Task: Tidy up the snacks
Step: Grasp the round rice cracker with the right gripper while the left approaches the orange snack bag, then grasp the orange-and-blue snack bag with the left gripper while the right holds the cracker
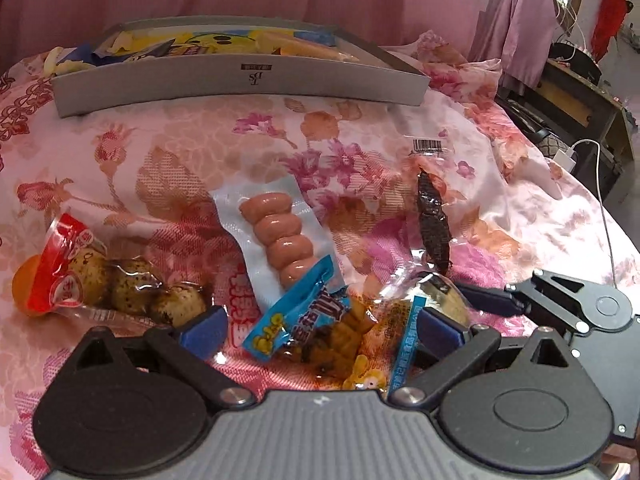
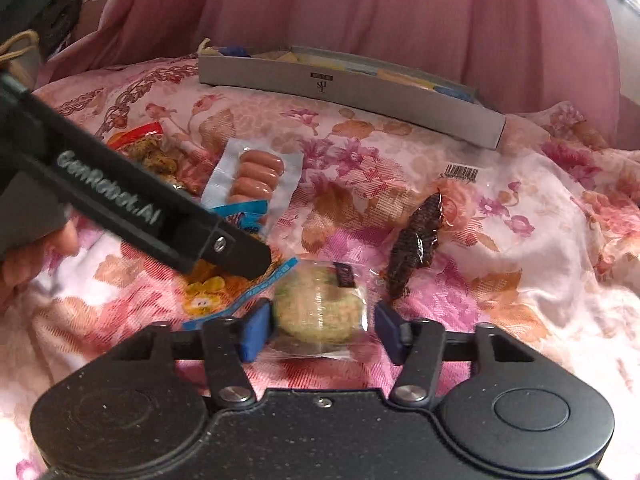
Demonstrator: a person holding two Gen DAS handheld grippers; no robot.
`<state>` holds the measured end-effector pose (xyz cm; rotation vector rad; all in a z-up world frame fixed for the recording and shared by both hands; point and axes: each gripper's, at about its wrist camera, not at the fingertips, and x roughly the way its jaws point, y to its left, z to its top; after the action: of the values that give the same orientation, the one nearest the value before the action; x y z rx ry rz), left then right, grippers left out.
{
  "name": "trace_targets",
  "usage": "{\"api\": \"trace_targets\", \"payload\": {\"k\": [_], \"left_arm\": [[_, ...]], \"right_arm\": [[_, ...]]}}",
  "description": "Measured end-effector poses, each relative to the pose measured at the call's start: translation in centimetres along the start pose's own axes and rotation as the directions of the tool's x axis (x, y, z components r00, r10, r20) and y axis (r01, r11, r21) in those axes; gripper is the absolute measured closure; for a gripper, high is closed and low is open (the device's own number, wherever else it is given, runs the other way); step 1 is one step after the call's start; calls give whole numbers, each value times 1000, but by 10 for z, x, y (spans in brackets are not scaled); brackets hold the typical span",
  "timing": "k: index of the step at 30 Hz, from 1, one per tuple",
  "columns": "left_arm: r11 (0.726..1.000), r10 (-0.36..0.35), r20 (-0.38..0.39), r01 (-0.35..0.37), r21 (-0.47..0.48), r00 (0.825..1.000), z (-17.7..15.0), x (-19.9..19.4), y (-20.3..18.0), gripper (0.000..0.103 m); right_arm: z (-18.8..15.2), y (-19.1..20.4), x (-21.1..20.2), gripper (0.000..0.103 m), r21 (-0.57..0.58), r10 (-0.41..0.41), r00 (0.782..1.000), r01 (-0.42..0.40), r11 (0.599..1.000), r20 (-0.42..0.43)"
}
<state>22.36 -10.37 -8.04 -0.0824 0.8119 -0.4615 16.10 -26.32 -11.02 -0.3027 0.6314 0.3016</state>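
The right claw (image 2: 322, 330) sits lowest in its own view, its blue pads (image 2: 256, 330) spread wide on either side of a round pale cake (image 2: 320, 306) in clear wrap; whether the pads touch the wrap cannot be told. The cake lies on a floral bedsheet (image 2: 540, 248). Just beyond it to the right is a dark dried snack (image 2: 416, 244) in clear film, with a barcode label (image 2: 462, 172) near its far end.

The left claw (image 1: 322, 330) is also wide apart, hovering low over a blue-and-orange packet (image 1: 320, 320) that lies between its fingers, with nothing clamped. Partly tucked under that packet's far edge is a sausage pack (image 1: 280, 236). To the left lies a bag of speckled eggs (image 1: 132, 288) with a red end, and an orange ball (image 1: 26, 284) touching it at the far left.

At the back of the sheet stands a grey box (image 1: 240, 84), open on top, with yellow and blue snack packs (image 1: 208, 42) inside. A pink curtain (image 2: 400, 20) hangs behind it.
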Motion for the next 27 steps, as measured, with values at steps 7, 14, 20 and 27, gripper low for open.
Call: {"api": "trace_targets", "payload": {"k": [7, 14, 20, 27], "left_arm": [[995, -54, -7, 55, 88, 999, -4, -4, -4, 0], [967, -18, -43, 28, 252, 999, -11, 8, -25, 0], [938, 114, -38, -95, 333, 993, -14, 23, -46, 0], [964, 117, -6, -112, 241, 993, -12, 19, -39, 11]], "right_arm": [[-14, -2, -32, 52, 4, -38, 999, 38, 999, -11], [-24, -9, -45, 51, 51, -41, 999, 42, 998, -23], [-28, -10, -46, 50, 54, -45, 999, 46, 998, -15], [-36, -16, -50, 48, 110, -36, 999, 38, 993, -20]]}}
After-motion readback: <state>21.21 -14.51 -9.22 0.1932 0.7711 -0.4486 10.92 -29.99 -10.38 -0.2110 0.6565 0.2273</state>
